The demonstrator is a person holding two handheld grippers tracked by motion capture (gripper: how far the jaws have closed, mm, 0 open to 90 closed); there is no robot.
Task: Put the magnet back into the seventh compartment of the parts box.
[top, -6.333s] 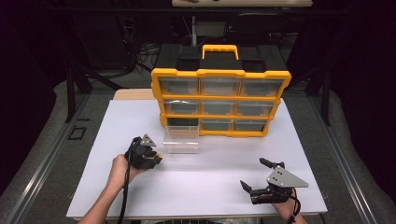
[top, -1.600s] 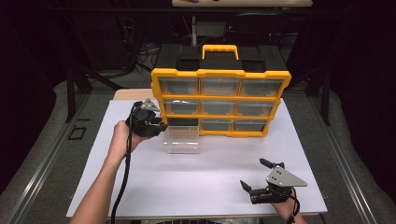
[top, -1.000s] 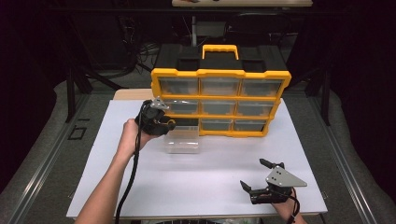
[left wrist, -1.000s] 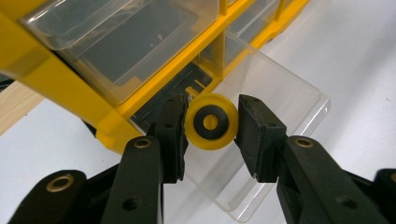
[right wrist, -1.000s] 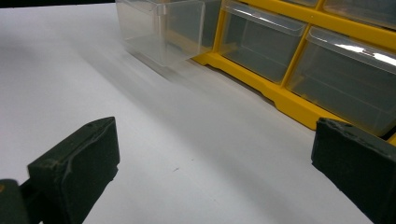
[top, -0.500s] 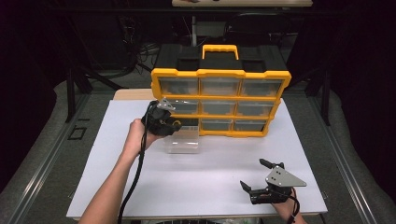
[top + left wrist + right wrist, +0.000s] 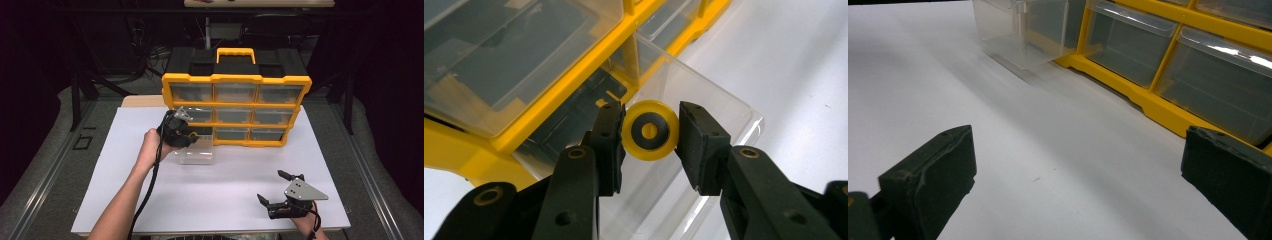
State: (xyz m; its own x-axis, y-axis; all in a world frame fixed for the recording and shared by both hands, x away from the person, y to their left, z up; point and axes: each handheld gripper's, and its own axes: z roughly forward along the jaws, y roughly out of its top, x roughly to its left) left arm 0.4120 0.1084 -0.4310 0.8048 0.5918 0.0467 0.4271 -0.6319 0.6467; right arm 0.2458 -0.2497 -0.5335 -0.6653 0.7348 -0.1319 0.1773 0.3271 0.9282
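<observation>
Ring [image 7: 649,130] clamped in left gripper [image 7: 650,137] above pulled-out drawer [image 7: 704,125] | we keep it over the drawer's middle, lower, then release | right gripper [image 7: 278,187] rests apart on table [image 7: 100,200]

Glossy clear plastic drawer [image 7: 684,85], yellow-framed

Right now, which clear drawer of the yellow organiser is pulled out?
The bottom-left clear plastic drawer, pulled out onto the white table; the other drawers sit flush. The left tool holds a yellow ring above it.
</observation>
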